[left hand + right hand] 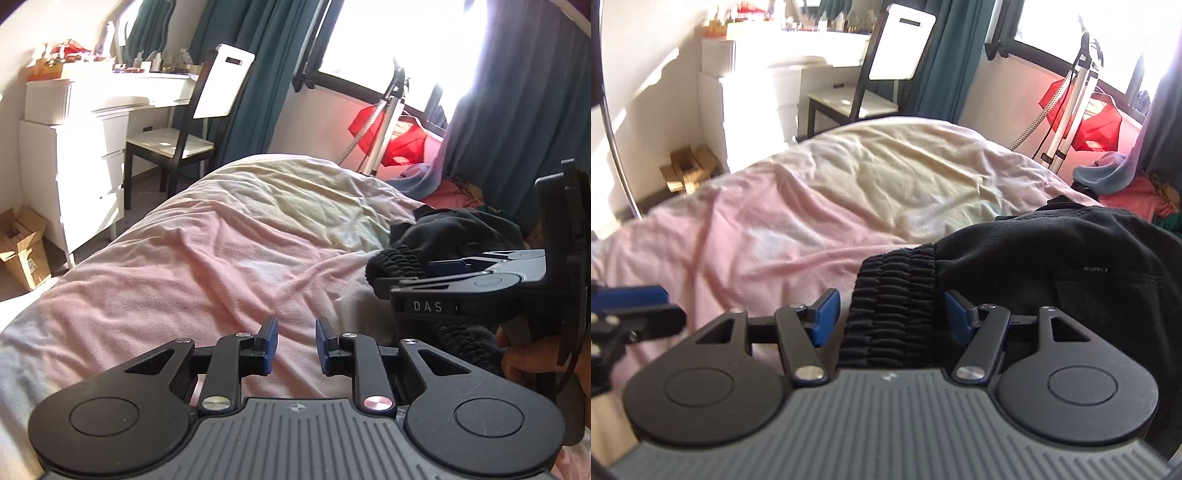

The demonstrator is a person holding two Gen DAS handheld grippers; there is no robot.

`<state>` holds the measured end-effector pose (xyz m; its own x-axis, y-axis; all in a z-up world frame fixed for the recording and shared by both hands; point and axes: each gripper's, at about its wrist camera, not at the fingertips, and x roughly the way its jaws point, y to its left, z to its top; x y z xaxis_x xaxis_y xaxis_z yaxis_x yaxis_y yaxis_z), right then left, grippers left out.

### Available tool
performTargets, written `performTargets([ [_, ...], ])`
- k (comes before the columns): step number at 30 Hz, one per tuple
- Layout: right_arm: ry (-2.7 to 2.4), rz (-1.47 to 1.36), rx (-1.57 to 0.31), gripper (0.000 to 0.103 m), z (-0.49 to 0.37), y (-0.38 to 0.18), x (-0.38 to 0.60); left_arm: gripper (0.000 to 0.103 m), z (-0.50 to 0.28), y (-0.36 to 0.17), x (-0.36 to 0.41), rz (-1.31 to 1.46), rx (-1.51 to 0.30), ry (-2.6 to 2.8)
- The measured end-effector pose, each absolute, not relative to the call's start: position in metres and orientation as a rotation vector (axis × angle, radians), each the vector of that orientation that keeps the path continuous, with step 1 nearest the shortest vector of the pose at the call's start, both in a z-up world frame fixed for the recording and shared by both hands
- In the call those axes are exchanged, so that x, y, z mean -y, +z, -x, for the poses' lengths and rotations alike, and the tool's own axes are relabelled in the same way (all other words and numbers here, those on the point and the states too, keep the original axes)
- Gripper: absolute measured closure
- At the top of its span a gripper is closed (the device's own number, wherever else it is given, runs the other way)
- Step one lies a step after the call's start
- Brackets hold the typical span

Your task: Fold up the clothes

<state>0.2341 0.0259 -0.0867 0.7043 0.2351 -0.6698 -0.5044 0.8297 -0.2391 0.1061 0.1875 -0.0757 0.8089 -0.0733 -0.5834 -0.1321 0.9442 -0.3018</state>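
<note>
A black garment (pixel 1052 258) with a ribbed elastic waistband (pixel 894 302) lies bunched on the right side of the bed. My right gripper (pixel 890 317) is open, its blue pads either side of the waistband, which drapes between them without being pinched. In the left wrist view the right gripper (pixel 417 273) shows at the right, turned on its side, with the waistband (pixel 395 262) at its tips. My left gripper (pixel 295 345) is open and empty over the pink bedspread (pixel 184 273), left of the garment. Its fingertip (pixel 631 295) shows at the left edge of the right wrist view.
The bed has a pink and cream cover (pixel 849 184). Beyond it stand a white dresser (pixel 85 147), a dark chair (pixel 184 140), a cardboard box (pixel 22 243), teal curtains (pixel 517 110), and a stand with a red garment (pixel 391 136). More clothes (pixel 1126 184) pile at the bed's right.
</note>
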Motion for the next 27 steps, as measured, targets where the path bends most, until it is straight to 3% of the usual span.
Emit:
performTargets([
  [2,0.376,0.503,-0.685,0.043,-0.238,-0.094,-0.033,0.08,-0.111,-0.08,-0.195,0.359,-0.633,0.046],
  [3,0.352,0.496,-0.672,0.052,-0.235,-0.09,-0.029,0.08,-0.112,-0.081,-0.194,0.357,-0.63,0.042],
  [8,0.25,0.436,-0.552,0.055,-0.208,-0.05,0.007,0.08,-0.109,-0.076,-0.177,0.293,-0.601,0.017],
  [15,0.072,0.172,-0.465,0.056,-0.14,0.003,0.13,0.08,-0.097,-0.071,-0.15,0.221,-0.596,-0.031],
  [20,-0.017,-0.099,-0.629,0.057,-0.107,-0.044,0.218,0.079,-0.086,-0.066,-0.133,0.145,-0.58,-0.036],
  [22,-0.037,-0.227,-0.712,0.085,-0.098,-0.069,0.245,0.079,-0.083,-0.064,-0.131,0.16,-0.587,-0.041],
  [27,-0.073,-0.455,-0.833,0.084,-0.078,-0.111,0.296,0.073,-0.064,-0.057,-0.111,0.12,-0.583,-0.086],
])
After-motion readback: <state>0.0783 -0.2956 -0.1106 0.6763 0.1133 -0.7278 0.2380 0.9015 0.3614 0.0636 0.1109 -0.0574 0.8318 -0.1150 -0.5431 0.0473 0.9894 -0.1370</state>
